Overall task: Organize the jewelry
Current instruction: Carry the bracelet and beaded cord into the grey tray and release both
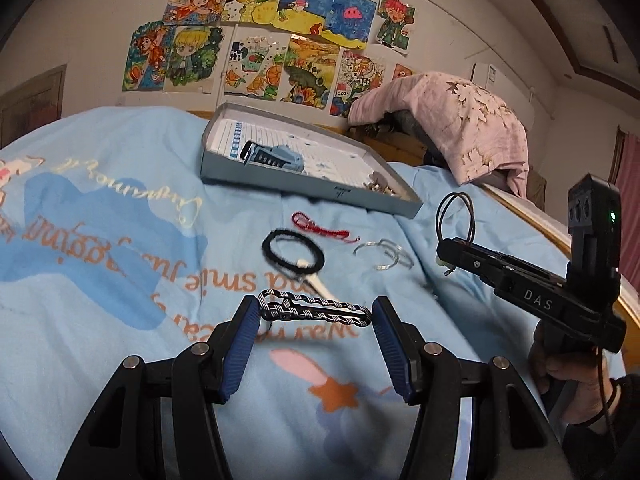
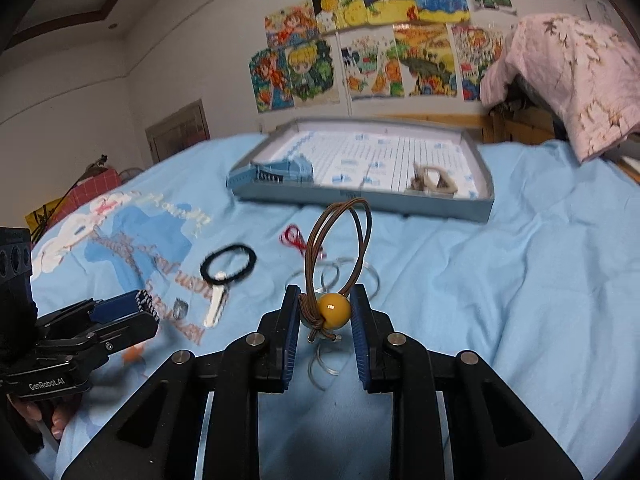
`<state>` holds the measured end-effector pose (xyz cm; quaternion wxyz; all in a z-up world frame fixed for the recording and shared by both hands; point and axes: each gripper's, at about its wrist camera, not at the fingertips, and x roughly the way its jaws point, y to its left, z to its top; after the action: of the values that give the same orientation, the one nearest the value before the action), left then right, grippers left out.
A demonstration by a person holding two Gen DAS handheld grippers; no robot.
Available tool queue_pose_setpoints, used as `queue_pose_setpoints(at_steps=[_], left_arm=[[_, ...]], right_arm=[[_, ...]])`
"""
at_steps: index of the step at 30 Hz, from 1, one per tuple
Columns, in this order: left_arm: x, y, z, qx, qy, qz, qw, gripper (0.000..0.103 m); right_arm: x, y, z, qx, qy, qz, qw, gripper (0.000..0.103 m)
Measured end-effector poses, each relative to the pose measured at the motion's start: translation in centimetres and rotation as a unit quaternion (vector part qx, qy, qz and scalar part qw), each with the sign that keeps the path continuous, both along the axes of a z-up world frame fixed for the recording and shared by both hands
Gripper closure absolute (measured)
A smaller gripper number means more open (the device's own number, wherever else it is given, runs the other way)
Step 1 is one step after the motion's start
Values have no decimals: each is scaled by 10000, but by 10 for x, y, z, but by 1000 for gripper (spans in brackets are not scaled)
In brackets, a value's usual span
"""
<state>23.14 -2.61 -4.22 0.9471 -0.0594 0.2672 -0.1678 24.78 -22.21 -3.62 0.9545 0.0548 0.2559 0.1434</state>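
My left gripper (image 1: pixel 316 314) is shut on a black-and-white patterned hair clip (image 1: pixel 316 309), held crosswise above the blue bedsheet. My right gripper (image 2: pixel 325 312) is shut on a brown cord hair tie with a yellow bead (image 2: pixel 334 311), its loops (image 2: pixel 340 240) standing up above the fingers. That right gripper (image 1: pixel 442 246) also shows at the right of the left wrist view. On the sheet lie a black hair tie (image 1: pixel 292 254), a white clip (image 2: pixel 216 306), a red string bracelet (image 1: pixel 324 228) and clear bangles (image 1: pixel 382 256). A grey shallow box (image 2: pixel 360 200) sits farther back with some jewelry (image 2: pixel 434 182) inside.
A blue device (image 1: pixel 272 156) lies in the box's left corner. A pink flowered blanket (image 1: pixel 452 120) drapes over the wooden headboard at the back right. Children's drawings (image 1: pixel 272 36) cover the wall. A hand (image 1: pixel 560 372) holds the right gripper's handle.
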Motion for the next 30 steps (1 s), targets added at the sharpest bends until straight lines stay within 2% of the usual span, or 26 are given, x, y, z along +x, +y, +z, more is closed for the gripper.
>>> queue_pose_setpoints(at_steps=[8, 12, 17, 24, 30], left_arm=[[37, -6, 38, -167, -117, 329, 9993, 47], [76, -22, 57, -211, -213, 481, 9984, 47], [134, -52, 66, -106, -232, 497, 9984, 47], [201, -90, 54, 10, -21, 374, 9993, 47], [230, -109, 37, 288, 250, 327, 9987, 47]], right_arm=[[12, -22, 21, 235, -477, -266, 9982, 81], [38, -41, 34, 344, -684, -518, 9957, 81], [79, -59, 42, 382, -812, -790, 9928, 81], [147, -84, 37, 241, -508, -954, 9938, 81], [179, -94, 16, 244, -29, -925, 9954, 81]])
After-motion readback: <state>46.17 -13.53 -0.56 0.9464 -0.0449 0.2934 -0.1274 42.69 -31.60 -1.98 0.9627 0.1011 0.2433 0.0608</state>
